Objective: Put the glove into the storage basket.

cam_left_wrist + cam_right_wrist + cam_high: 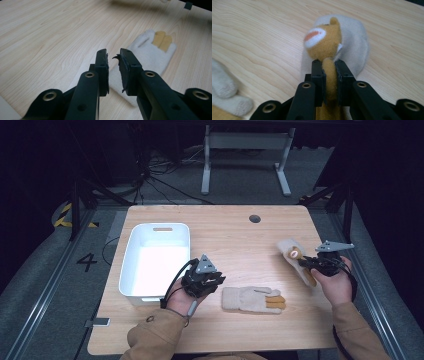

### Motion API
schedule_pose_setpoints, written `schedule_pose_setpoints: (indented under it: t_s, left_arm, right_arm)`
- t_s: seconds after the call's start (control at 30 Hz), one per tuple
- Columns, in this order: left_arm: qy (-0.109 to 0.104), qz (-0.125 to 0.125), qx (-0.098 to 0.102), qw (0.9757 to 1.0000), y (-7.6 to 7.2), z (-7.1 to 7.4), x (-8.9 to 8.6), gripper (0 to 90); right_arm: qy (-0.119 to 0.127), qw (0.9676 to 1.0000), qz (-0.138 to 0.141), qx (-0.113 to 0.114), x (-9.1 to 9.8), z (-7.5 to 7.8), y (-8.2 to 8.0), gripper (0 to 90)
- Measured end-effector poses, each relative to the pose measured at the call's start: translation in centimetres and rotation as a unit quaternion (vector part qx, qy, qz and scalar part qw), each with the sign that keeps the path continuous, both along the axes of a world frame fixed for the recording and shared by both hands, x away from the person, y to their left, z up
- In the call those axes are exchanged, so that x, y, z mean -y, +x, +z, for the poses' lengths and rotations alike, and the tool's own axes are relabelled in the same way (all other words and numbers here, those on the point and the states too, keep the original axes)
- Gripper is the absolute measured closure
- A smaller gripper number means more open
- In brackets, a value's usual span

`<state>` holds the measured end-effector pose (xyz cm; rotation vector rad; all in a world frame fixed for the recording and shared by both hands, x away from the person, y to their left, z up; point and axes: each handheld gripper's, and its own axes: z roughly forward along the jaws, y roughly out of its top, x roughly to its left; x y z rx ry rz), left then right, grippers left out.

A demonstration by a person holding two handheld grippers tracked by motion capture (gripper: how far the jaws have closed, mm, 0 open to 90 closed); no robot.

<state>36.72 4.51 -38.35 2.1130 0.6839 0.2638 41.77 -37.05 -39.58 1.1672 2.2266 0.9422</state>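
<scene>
A cream glove with orange fingers (250, 299) lies flat near the table's front edge, its fingers pointing right. My left gripper (216, 283) hovers just left of its cuff. In the left gripper view the jaws (113, 53) stand a narrow gap apart with nothing pinched, and the glove (150, 55) lies beyond and below them. My right gripper (306, 264) is shut on an orange finger of a second cream glove (289, 250) and holds it up at the right side of the table. The right gripper view shows the pads (329, 62) pressing that orange finger, with the cream body (357, 40) hanging behind.
A white rectangular bin (160, 225) stands on the left part of the wooden table, close to my left hand. A round cable hole (255, 218) sits near the far edge. The flat glove's fingertips (224, 96) reach into the right gripper view's lower left.
</scene>
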Motion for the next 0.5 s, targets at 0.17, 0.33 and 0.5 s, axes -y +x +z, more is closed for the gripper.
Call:
schedule_pose_setpoints:
  t_s: [0.17,0.33,0.5]
  left_arm:
    - [-0.001,-0.003,-0.001,1.0,0.2,0.2,0.1,77.5]
    - [0.0,-0.004,-0.002,1.0,0.2,0.2,0.1,77.5]
    - [-0.004,0.0,-0.005,1.0,0.3,0.3,-0.1,76.5]
  right_arm:
    - [0.001,0.9997,0.026,0.005,-0.5,0.9,-0.9,79.9]
    - [0.001,0.9985,0.055,0.008,-1.1,1.7,-1.5,80.0]
    - [0.012,0.9958,0.09,0.009,-1.9,2.7,-2.1,79.9]
